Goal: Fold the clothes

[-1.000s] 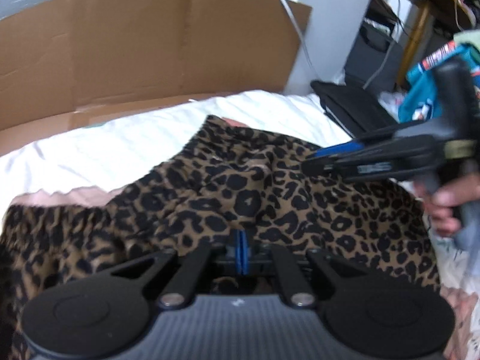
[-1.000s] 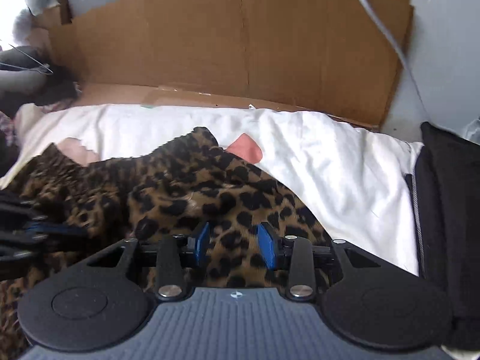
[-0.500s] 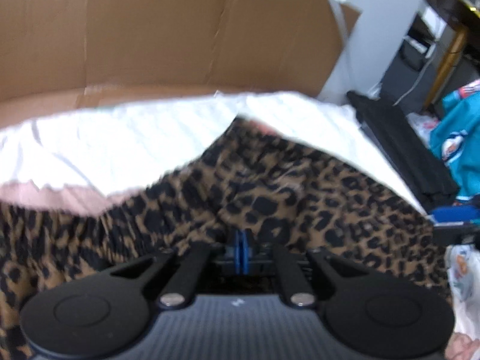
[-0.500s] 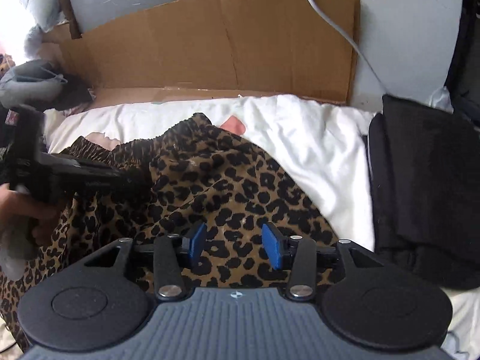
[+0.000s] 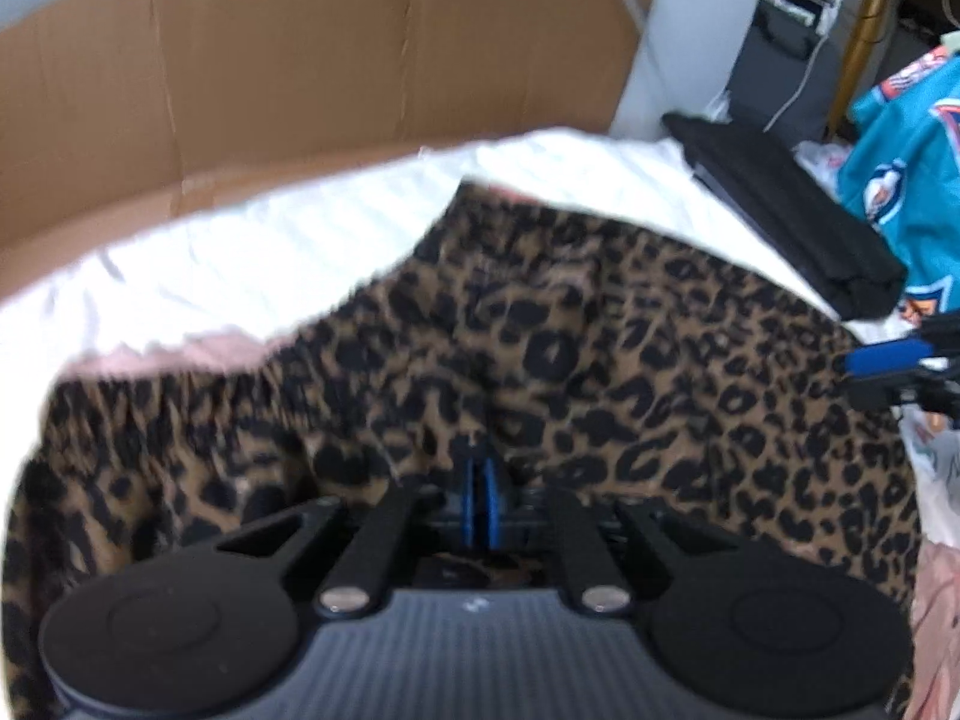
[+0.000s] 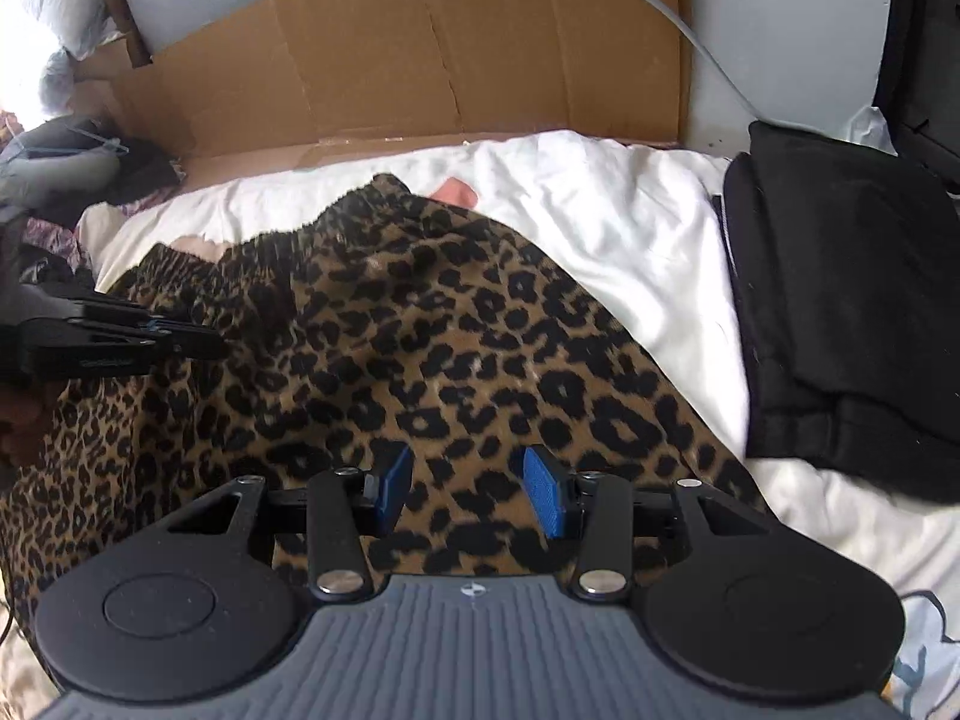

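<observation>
Left wrist view, left to right. Brown cardboard point(image 5: 300, 72) stands far ahead of the left gripper point(image 5: 478, 498), up and to its left. White sheet point(image 5: 270, 264) lies ahead-left of the fingertips, between the cardboard and the garment. Leopard-print garment point(image 5: 600, 372) spreads directly ahead of and under the left gripper; gathered waistband edge runs off to the left. Left gripper: blue pads pressed together, leopard fabric bunched around the tips, so pinching the garment. Ahead-right: black folded fabric point(image 5: 798, 210) on the sheet; beyond it a teal printed garment point(image 5: 900, 138). At far right edge, the right gripper point(image 5: 900, 366) shows side-on, just beside the garment's right edge; frame is blurred.

Right wrist view, left to right. Far left of the right gripper point(image 6: 468, 489): the left gripper point(image 6: 180, 342), tips against the leopard cloth below the waistband, with part of a hand point(image 6: 18, 420) behind it. Grey clothing point(image 6: 60, 162) further ahead-left. Leopard-print garment point(image 6: 420, 360) lies ahead and beneath the spread blue pads; nothing between them, pads above the cloth. Cardboard point(image 6: 450, 54) stands straight ahead at the back. White sheet point(image 6: 648, 252) ahead-right. Black folded fabric point(image 6: 852, 300) well to the right, on the sheet.
</observation>
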`<action>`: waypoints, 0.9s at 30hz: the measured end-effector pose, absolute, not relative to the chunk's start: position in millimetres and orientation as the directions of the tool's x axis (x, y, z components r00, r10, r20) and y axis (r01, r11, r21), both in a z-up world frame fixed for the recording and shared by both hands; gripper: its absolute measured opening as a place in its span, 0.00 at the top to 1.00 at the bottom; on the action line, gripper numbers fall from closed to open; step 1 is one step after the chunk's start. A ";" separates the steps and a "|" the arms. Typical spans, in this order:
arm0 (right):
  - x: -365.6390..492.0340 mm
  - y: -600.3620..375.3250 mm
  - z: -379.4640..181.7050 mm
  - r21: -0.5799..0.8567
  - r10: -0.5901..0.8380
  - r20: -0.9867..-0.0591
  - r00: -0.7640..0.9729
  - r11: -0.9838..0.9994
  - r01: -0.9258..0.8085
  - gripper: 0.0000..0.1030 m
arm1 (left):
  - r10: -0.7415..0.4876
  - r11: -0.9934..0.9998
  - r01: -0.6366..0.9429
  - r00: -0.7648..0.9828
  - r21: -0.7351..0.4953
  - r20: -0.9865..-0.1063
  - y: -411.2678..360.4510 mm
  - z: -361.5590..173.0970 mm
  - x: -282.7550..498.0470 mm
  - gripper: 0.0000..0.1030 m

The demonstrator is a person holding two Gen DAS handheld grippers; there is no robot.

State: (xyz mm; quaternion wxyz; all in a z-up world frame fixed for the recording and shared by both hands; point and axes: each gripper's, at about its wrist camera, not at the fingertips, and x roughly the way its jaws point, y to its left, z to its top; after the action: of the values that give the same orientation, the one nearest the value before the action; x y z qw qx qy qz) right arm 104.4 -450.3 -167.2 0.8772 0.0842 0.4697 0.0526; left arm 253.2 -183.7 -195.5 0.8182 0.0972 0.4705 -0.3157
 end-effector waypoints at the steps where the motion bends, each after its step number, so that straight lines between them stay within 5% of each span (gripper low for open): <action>1: 101.6 -450.6 -167.5 0.192 0.169 -0.818 0.550 0.981 -0.016 0.53 | -0.423 0.785 0.604 0.357 -0.140 -0.833 -185.0 -201.2 255.0 0.96; 15: 87.8 -452.3 -170.6 0.193 0.179 -0.824 0.537 0.981 -0.032 0.53 | -0.486 0.808 0.554 0.432 -0.202 -0.760 -164.0 -176.5 265.9 0.96; 27: 71.6 -465.7 -188.7 0.146 0.141 -0.864 0.483 0.989 -0.026 0.53 | -0.462 0.815 0.547 0.415 -0.190 -0.784 -141.1 -181.9 252.8 0.96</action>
State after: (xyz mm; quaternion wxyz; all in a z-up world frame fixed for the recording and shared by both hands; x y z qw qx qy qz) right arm 71.6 -465.7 -188.7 0.8592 0.0566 0.5062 0.0486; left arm 252.8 -141.1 -181.9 0.8398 0.0477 0.4497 -0.3004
